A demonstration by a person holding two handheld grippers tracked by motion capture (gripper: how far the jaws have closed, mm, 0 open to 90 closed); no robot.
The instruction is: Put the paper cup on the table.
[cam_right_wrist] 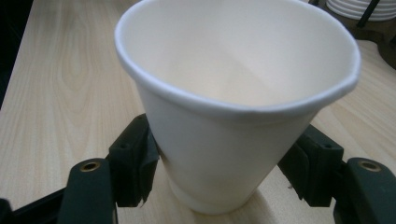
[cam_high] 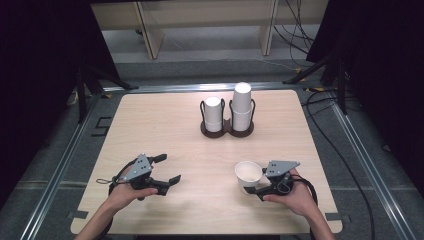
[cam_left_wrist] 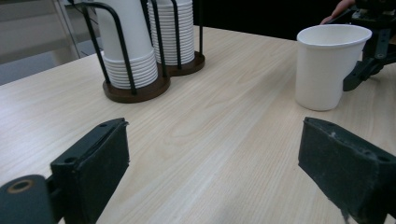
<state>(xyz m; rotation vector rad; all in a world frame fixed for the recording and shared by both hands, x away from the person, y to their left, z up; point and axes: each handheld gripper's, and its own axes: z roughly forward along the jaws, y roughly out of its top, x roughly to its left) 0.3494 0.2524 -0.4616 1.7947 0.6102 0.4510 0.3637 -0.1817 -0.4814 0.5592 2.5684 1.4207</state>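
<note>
Standing upright between right gripper jaws, pads touching: paper cup; left gripper gaping empty.

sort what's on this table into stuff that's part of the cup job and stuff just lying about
Part of the job:
- single paper cup, upright on the table, between the right gripper's jaws
- left gripper, open, nothing in it
- two-slot cup holder with two stacks of paper cups

Just lying about:
- cables on the floor
- wooden bench legs behind the table
</note>
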